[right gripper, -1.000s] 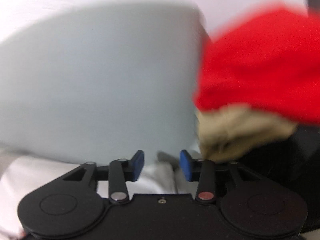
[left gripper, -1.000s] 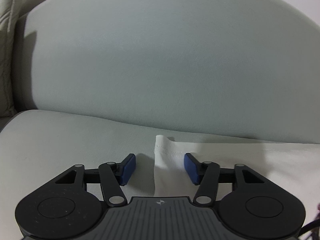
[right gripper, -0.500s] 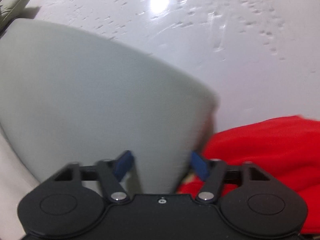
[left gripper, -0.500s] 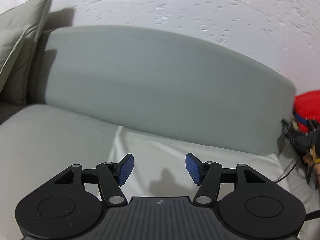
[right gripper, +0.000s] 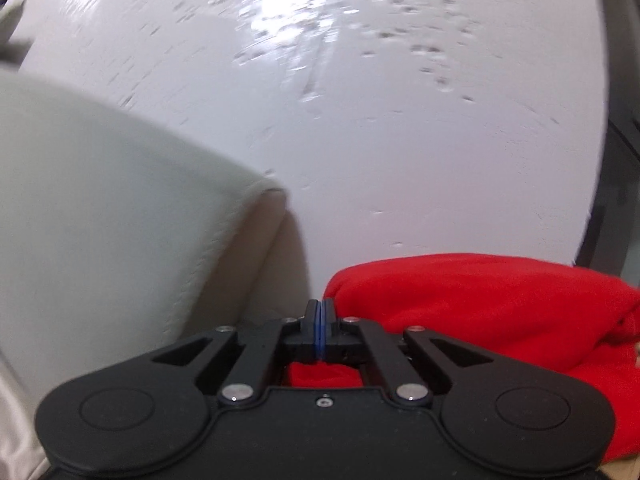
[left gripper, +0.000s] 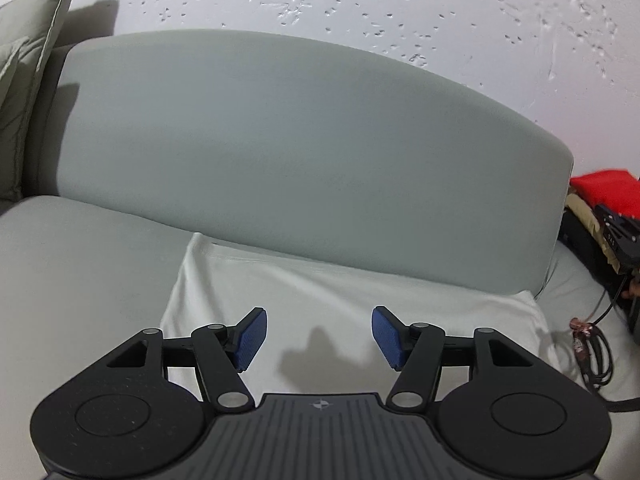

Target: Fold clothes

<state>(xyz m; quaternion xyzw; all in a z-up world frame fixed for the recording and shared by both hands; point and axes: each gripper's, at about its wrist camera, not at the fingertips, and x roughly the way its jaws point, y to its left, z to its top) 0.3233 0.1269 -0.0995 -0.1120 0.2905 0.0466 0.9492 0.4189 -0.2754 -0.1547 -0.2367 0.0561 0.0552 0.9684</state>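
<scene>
A folded white garment [left gripper: 344,300] lies flat on the sofa seat against the backrest. My left gripper [left gripper: 318,334] hovers over its near edge, jaws wide open and empty. My right gripper [right gripper: 319,322] is shut, pads pressed together with nothing seen between them, right at the left edge of a red garment [right gripper: 480,304]. The red garment lies under and beyond the fingers. It also shows at the far right of the left wrist view [left gripper: 604,192], on top of a tan garment [left gripper: 580,210].
The grey sofa backrest [left gripper: 300,152] stands behind the white garment, its end in the right wrist view [right gripper: 120,220]. A cushion [left gripper: 28,60] leans at the far left. Dark cables [left gripper: 596,344] lie on the seat at right. A pitted white wall [right gripper: 400,120] is behind.
My left gripper has pulled back from the white garment and stayed open. My right gripper has swung right to the red garment and closed its jaws.
</scene>
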